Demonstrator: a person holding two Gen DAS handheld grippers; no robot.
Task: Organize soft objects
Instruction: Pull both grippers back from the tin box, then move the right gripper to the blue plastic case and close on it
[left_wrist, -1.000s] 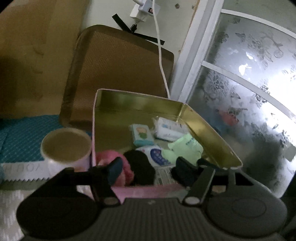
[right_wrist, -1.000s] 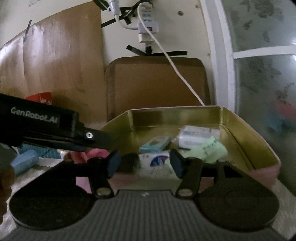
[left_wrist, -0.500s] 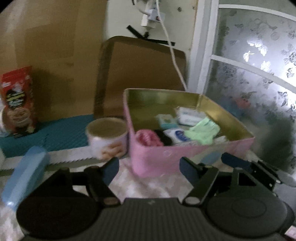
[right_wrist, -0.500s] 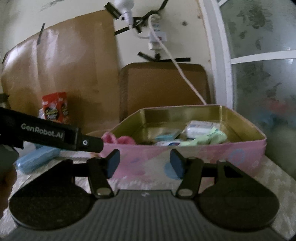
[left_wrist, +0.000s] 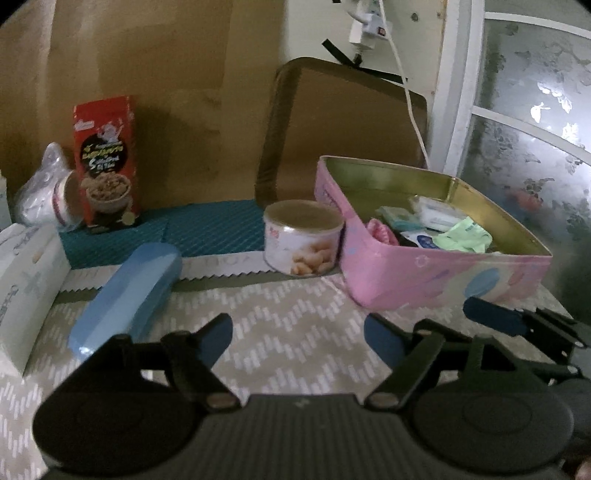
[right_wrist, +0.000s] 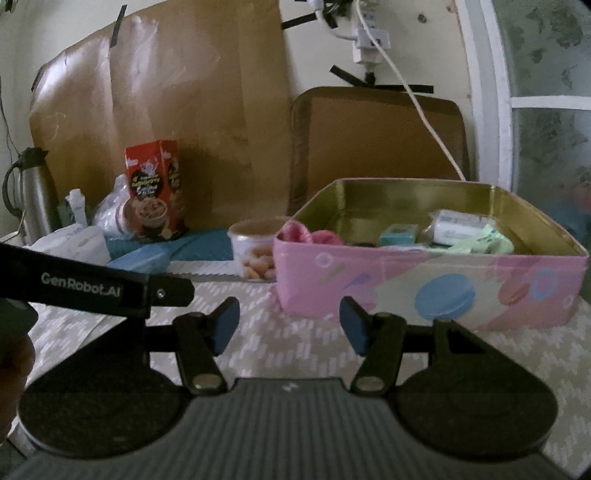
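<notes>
Left wrist view: the left tongs (left_wrist: 297, 334) hang over the patterned surface (left_wrist: 295, 306) with nothing between the blue pads, the jaws opening; the pink tin box (left_wrist: 436, 271) stands ahead and to the right of them, well clear of the fingertips, and holds the soft things: a pink knitted piece (left_wrist: 382, 230) in its near left corner, a light green packet (left_wrist: 463, 238), and white and teal tissue packs behind; a round snack can (left_wrist: 303, 242) stands just beside the box's left wall; a blue case (left_wrist: 127, 295) lies to the left, near a white tissue box (left_wrist: 26, 284); a red cereal carton (left_wrist: 107, 164) stands at the back on a teal mat (left_wrist: 207, 230); the right tongs' blue pad shows at the right edge. Right wrist view: the right tongs (right_wrist: 290, 325) are parted and hold nothing; the pink tin box (right_wrist: 432, 284) sits just ahead, slightly to the right, not touching the pads; the left tongs' black arm crosses the left side.
</notes>
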